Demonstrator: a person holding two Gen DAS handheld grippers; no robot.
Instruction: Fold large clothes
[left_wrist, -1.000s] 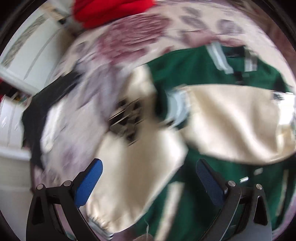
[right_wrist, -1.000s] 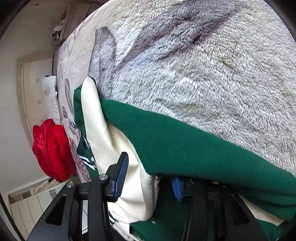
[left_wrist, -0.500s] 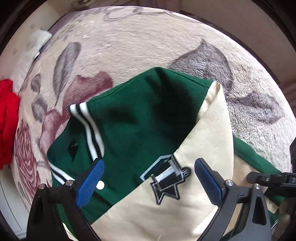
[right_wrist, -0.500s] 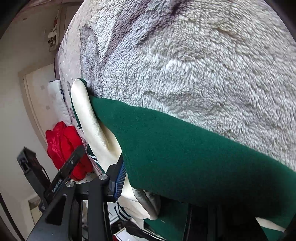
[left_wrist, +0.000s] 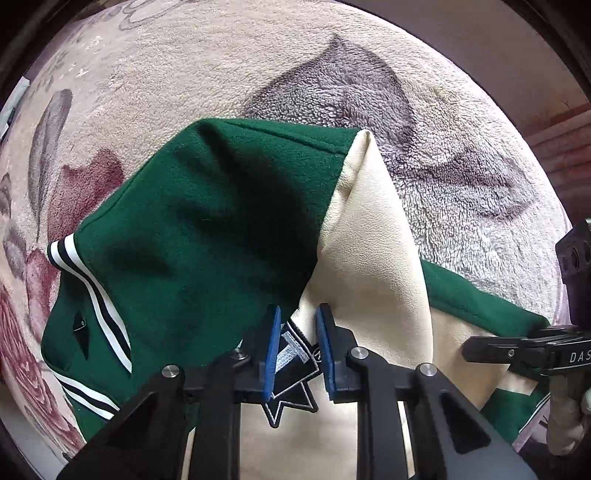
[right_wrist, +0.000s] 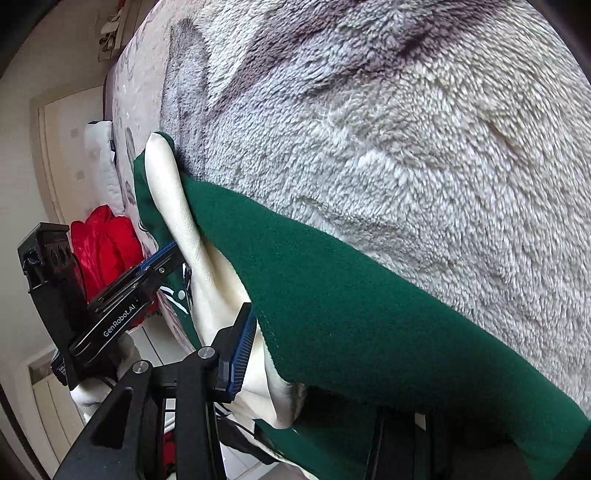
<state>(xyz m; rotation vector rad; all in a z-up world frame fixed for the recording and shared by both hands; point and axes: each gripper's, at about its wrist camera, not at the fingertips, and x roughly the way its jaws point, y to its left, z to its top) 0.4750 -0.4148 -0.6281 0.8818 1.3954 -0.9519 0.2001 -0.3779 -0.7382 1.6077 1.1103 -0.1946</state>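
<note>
A green varsity jacket (left_wrist: 207, 236) with cream sleeves (left_wrist: 373, 236) and striped trim lies on a fleecy floral blanket (left_wrist: 229, 70). My left gripper (left_wrist: 298, 350) is shut on the jacket at the cream sleeve by an embroidered star patch (left_wrist: 291, 391). The right gripper shows at the right edge of the left wrist view (left_wrist: 524, 350), at the jacket's green edge. In the right wrist view the jacket (right_wrist: 362, 317) drapes over my right gripper (right_wrist: 310, 373), which is shut on its folded edge; the right finger is hidden under the cloth. The left gripper (right_wrist: 140, 284) holds the jacket farther left.
The blanket (right_wrist: 406, 129) covers the bed ahead. A red garment (right_wrist: 103, 247) lies at the far side, with a white pillow (right_wrist: 99, 155) beyond it. A door and a wall stand at the left. White floor shows below the bed's edge.
My left gripper has swung over the jacket and closed its open fingers on the cream sleeve by the star patch. The right gripper kept its hold on the edge; the left gripper came into its view.
</note>
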